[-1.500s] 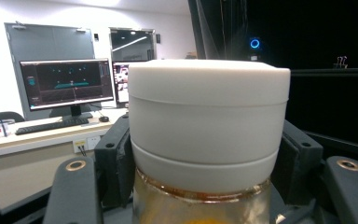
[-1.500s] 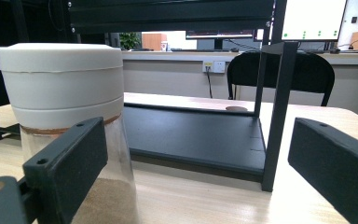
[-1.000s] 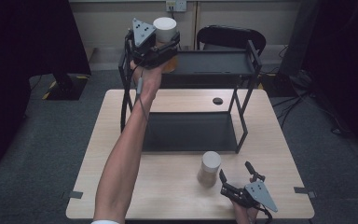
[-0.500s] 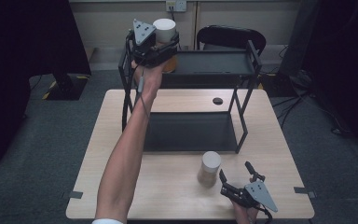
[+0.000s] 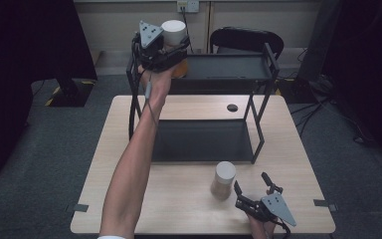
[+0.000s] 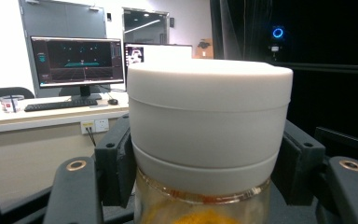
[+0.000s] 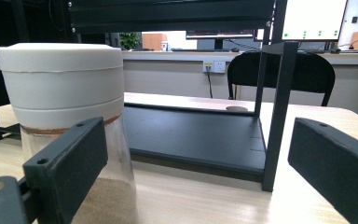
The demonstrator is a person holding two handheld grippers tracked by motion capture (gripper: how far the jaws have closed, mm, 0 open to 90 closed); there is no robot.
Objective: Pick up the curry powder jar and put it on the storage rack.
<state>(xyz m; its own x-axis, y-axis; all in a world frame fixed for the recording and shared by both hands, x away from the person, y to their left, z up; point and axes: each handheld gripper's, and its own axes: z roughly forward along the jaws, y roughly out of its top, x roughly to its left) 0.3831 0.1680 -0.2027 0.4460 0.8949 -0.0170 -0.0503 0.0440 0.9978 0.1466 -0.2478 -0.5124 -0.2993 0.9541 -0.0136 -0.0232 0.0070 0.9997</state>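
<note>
A glass jar with a white lid (image 5: 174,31) and orange contents is at the left end of the black rack's top shelf (image 5: 229,67). My left gripper (image 5: 171,49) is shut on it, and its pads (image 6: 116,158) press the jar (image 6: 209,116) just below the lid. I cannot tell whether the jar rests on the shelf. A second white-lidded jar (image 5: 224,178) with brown contents stands on the table in front of the rack. My right gripper (image 5: 251,182) lies just right of it, open. In the right gripper view that jar (image 7: 63,88) stands beside the left jaw, outside the gap.
The two-tier rack's bottom shelf (image 5: 204,139) sits on the wooden table (image 5: 179,204). A small black disc (image 5: 232,107) is on the tabletop behind the rack. A black chair (image 5: 246,40) stands beyond the table. The rack's front right post (image 7: 275,112) stands ahead of the right gripper.
</note>
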